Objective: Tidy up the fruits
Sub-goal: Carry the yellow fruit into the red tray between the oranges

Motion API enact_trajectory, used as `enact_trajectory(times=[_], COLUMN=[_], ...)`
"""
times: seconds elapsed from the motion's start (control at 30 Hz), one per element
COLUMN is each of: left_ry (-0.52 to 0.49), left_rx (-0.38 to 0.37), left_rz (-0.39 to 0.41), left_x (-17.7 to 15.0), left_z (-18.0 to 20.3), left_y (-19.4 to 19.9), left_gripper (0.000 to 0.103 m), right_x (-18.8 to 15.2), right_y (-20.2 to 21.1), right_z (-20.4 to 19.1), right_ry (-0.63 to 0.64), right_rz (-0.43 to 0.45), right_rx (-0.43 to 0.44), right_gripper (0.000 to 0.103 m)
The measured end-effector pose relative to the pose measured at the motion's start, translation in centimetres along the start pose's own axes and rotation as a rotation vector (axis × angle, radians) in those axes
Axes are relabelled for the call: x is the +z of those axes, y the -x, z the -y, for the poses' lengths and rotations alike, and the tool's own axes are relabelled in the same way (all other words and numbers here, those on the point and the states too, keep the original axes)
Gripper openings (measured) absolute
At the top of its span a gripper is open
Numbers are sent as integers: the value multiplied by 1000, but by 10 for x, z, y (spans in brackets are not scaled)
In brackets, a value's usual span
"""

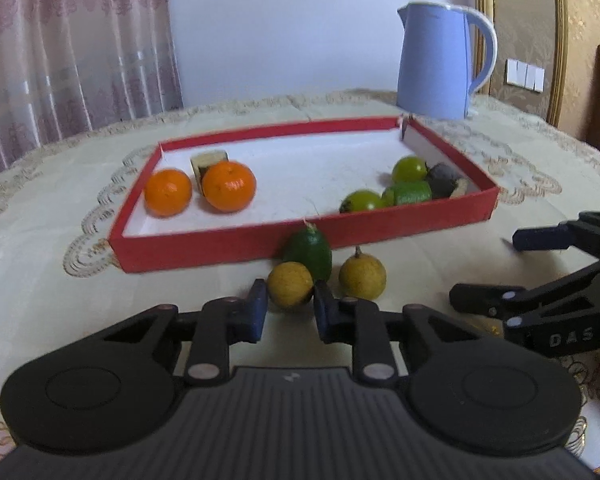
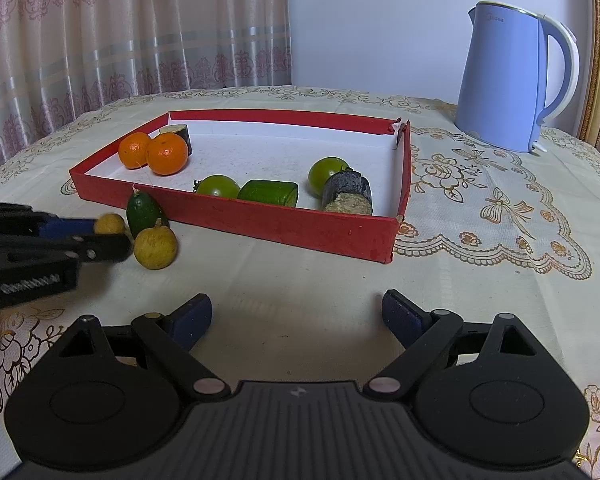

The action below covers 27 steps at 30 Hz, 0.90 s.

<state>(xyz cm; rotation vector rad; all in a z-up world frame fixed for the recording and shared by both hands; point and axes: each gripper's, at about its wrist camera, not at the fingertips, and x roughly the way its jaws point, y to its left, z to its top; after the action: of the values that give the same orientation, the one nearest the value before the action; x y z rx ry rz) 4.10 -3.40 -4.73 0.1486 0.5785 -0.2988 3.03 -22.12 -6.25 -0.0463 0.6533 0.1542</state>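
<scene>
So we've got the left gripper [image 1: 290,306] clamped on a small yellow fruit [image 1: 290,290], one blue pad on each side of it. It sits on the tablecloth [image 1: 40,280] just in front of the red tray [image 1: 204,246], outside it. Right next to it on the cloth is a second yellow fruit [image 1: 362,276] with a little stem, and a dark green oval fruit [image 1: 308,254] is tucked behind the two, up against the tray's near wall.

Inside the tray we see two oranges [image 1: 168,192] [image 1: 229,186] at the left end with a dark-skinned cut chunk [image 1: 208,160] behind them. At the other end there are two round green fruits [image 2: 218,186] [image 2: 326,172], a cut green piece [image 2: 268,193] lying between them, and a dark cylinder-shaped piece [image 2: 348,194] with a pale cut face, close to the right wall.

Our right gripper [image 2: 296,320] hangs over bare cloth nearer to us, jaws wide apart with nothing between them. It's well clear of the tray and the loose fruit.

Further back a light blue electric kettle [image 2: 504,80] stands on the table past the tray's far right corner. Behind everything is a patterned pinkish curtain [image 2: 120,28] and a plain wall [image 1: 280,28].
</scene>
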Motion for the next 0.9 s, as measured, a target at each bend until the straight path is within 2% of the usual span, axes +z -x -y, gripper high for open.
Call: enact_trajectory(times=[0.27, 0.57, 0.9], left_ry=[7, 110, 112], left_rx=[69, 102, 98], left_rz=[72, 0, -33], left_x=[23, 43, 47], left_z=[-19, -57, -63], left_y=[15, -29, -56], left_gripper=[22, 22, 22], right_x=[0, 0, 0], right_y=[0, 0, 0], right_z=[0, 0, 0], right_ry=[0, 0, 0], right_rz=[0, 0, 0], right_rx=[0, 0, 0], right_gripper=[93, 93, 93])
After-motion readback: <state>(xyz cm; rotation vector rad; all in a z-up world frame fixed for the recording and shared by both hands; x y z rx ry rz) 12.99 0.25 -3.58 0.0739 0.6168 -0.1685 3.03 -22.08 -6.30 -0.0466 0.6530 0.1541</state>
